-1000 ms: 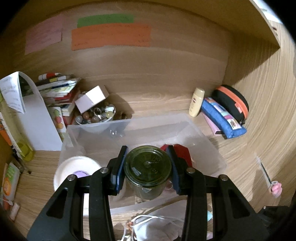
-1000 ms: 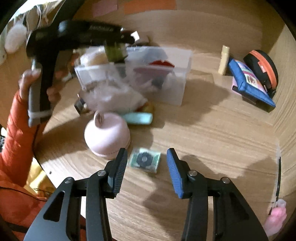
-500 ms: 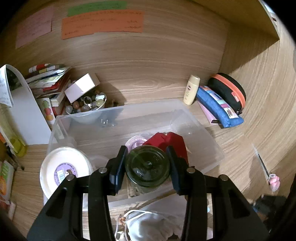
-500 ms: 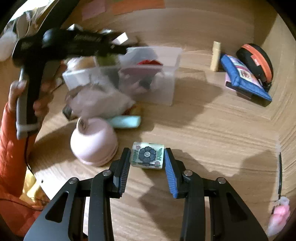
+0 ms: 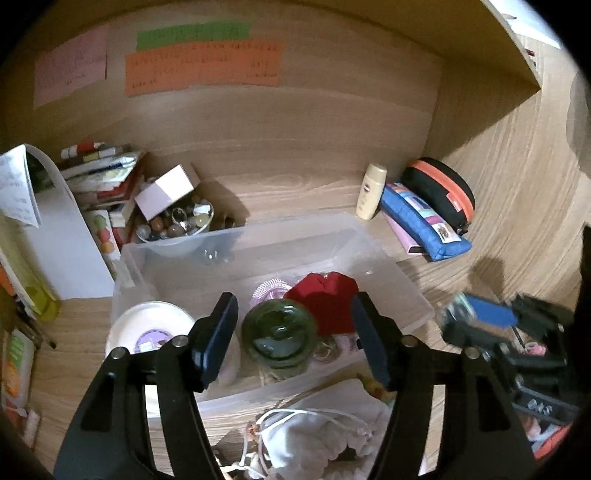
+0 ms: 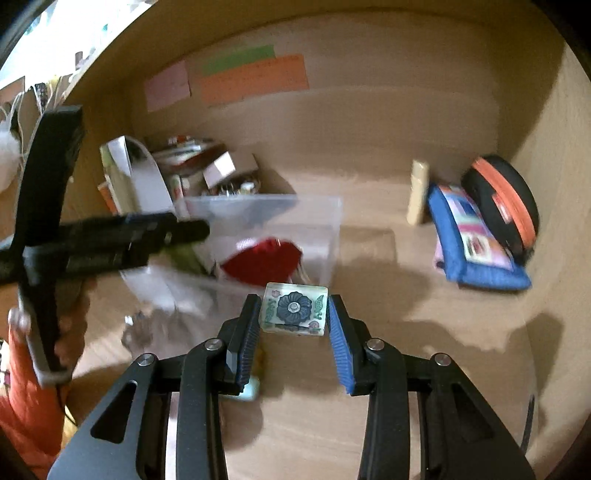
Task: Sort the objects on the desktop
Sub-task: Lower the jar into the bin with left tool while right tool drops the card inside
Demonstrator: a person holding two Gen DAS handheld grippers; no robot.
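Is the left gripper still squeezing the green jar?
Apart. The left wrist view shows the left gripper spread wide, with clear gaps between both fingers and the green jar, which sits in the clear plastic bin.

Three notes are stuck high on the wooden back wall: a pink note (image 5: 70, 72) at upper left, a green note (image 5: 192, 35) above an orange note (image 5: 201, 68) beside it. At the left edge a white paper bag (image 5: 62, 240) stands in front of a stack of books (image 5: 99, 173). The wooden desk (image 5: 303, 192) fills the lower frame.
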